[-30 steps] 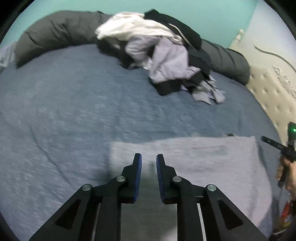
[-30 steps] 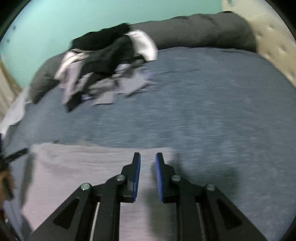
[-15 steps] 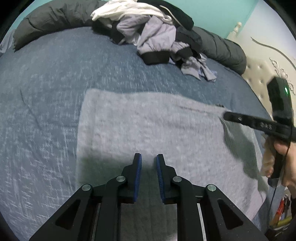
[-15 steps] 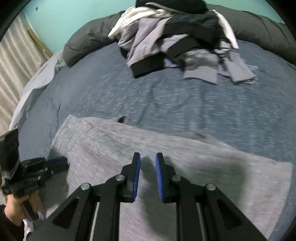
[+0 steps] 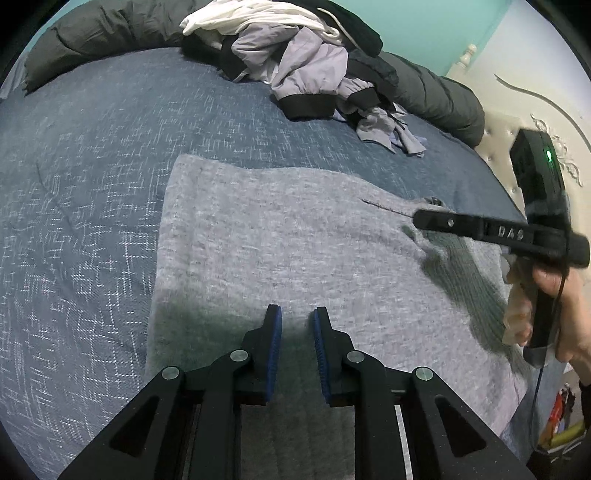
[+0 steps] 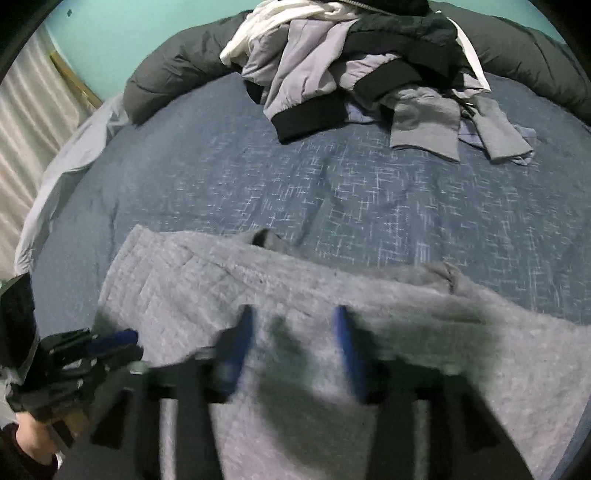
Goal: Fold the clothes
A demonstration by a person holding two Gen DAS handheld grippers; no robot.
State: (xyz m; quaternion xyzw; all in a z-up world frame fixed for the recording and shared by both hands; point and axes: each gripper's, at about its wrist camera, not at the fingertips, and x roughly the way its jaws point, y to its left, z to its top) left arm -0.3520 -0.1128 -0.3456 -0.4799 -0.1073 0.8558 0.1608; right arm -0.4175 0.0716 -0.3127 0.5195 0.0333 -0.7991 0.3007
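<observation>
A grey knit garment point(image 5: 295, 240) lies spread flat on the blue bedspread point(image 5: 74, 184). My left gripper point(image 5: 295, 314) hovers over its near-left part, the jaws just starting to open, with a narrow gap and nothing between the blue pads. The right gripper point(image 5: 417, 221), held by a hand, reaches over the garment's far right edge. In the right wrist view the right gripper point(image 6: 293, 312) is motion-blurred above the grey garment point(image 6: 184, 280). Its jaws are opening wide and nothing is between them. The left gripper point(image 6: 110, 343) shows at the lower left.
A pile of unfolded clothes point(image 5: 295, 62) in white, lilac, black and grey sits at the far side of the bed, the same pile point(image 6: 351, 55) in the right view. A dark rolled duvet point(image 5: 92, 33) lines the far edge. A padded headboard point(image 5: 517, 147) is at right, a curtain point(image 6: 22, 122) at left.
Both grippers moved in over the grey garment and lower toward it. The right gripper's jaws, narrow before, have spread wide. The left jaws look almost the same.
</observation>
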